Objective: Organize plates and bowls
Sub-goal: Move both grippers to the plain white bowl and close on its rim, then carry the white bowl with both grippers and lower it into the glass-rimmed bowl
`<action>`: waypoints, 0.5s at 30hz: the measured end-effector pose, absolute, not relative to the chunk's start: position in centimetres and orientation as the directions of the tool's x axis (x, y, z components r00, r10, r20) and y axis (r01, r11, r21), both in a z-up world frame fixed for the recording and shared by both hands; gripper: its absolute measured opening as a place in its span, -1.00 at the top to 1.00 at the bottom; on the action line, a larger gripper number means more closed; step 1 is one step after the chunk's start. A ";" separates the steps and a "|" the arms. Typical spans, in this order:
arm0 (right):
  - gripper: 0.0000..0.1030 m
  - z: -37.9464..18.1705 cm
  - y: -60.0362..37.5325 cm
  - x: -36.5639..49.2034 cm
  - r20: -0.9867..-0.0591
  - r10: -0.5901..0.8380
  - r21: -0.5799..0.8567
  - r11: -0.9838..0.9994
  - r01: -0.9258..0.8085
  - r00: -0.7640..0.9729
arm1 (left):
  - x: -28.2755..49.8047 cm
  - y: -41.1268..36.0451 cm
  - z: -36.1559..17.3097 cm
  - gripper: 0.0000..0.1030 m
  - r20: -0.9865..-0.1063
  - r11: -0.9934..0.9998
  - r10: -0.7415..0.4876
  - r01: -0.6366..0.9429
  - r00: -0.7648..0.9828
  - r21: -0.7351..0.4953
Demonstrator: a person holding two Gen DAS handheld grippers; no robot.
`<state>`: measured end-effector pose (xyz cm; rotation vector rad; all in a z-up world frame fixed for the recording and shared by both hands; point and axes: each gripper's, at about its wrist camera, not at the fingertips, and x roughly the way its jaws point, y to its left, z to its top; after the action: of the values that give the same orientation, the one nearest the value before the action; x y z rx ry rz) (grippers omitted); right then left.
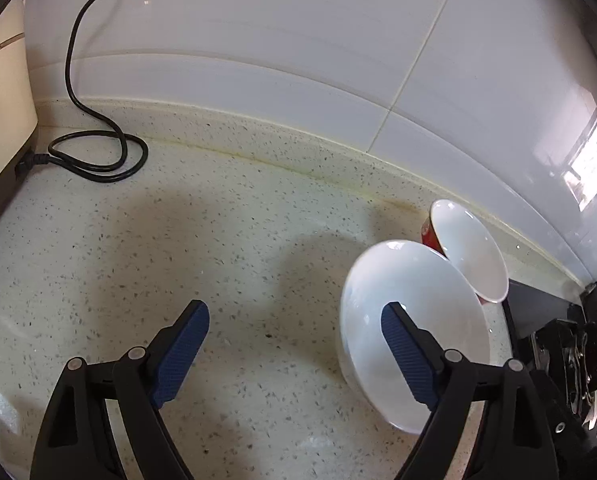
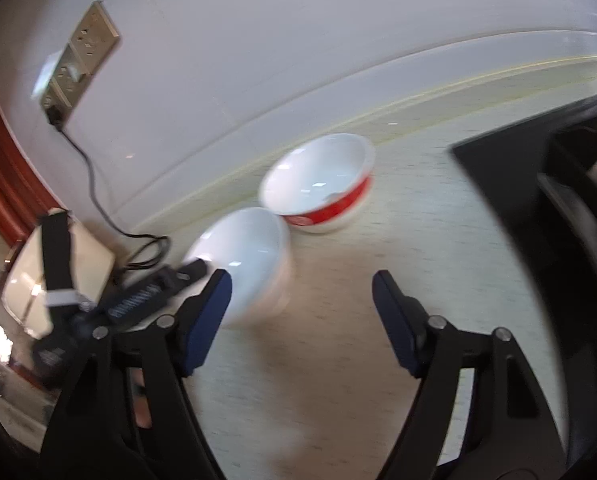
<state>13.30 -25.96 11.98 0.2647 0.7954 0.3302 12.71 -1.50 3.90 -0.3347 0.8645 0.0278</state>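
Blue-padded left gripper (image 1: 294, 344): jaws spread wide, nothing between the pads; the right-hand finger (image 1: 404, 354) overlaps the white bowl in view, contact not discernible.

White bowl (image 1: 410, 320): plain, empty, standing on the speckled countertop (image 1: 178, 240), just beside the red-banded bowl.

Red-banded bowl (image 1: 472, 252): white inside, red outside, empty, behind the white bowl and close to the tiled wall (image 1: 258, 20); whether the two rims touch cannot be told.

Right gripper (image 2: 300, 308): jaws apart, empty, above bare countertop; the white bowl (image 2: 250, 256) sits just beyond its left finger, the red-banded bowl (image 2: 322, 184) farther back. View blurred.

Black power cord (image 1: 98, 152): looped on the countertop at far left, running up the wall to a socket plate (image 2: 78, 64).

Cream appliance (image 1: 2, 92): left edge, cord plugged into its base.

Black stove (image 1: 538, 312): right edge of the countertop.
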 end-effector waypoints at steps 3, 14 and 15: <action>-0.24 11.7 -23.9 14.4 -0.685 0.360 0.303 0.931 -0.201 0.634 | 12.8 -1.5 3.4 -0.42 -0.734 0.940 -0.147 -0.138 0.663 -0.313; 0.60 9.1 -21.2 17.1 -0.775 0.344 0.291 0.939 -0.183 0.530 | 12.7 -3.4 2.8 0.79 -0.716 0.944 -0.200 -0.063 0.669 -0.323; 0.63 9.1 -21.4 16.8 -0.778 0.350 0.298 0.937 -0.183 0.522 | 12.5 -3.6 3.0 0.79 -0.713 0.948 -0.191 -0.060 0.675 -0.311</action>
<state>16.79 -21.38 9.05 0.1875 0.9709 0.3214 12.49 -3.63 3.01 -0.3235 0.8301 -0.0751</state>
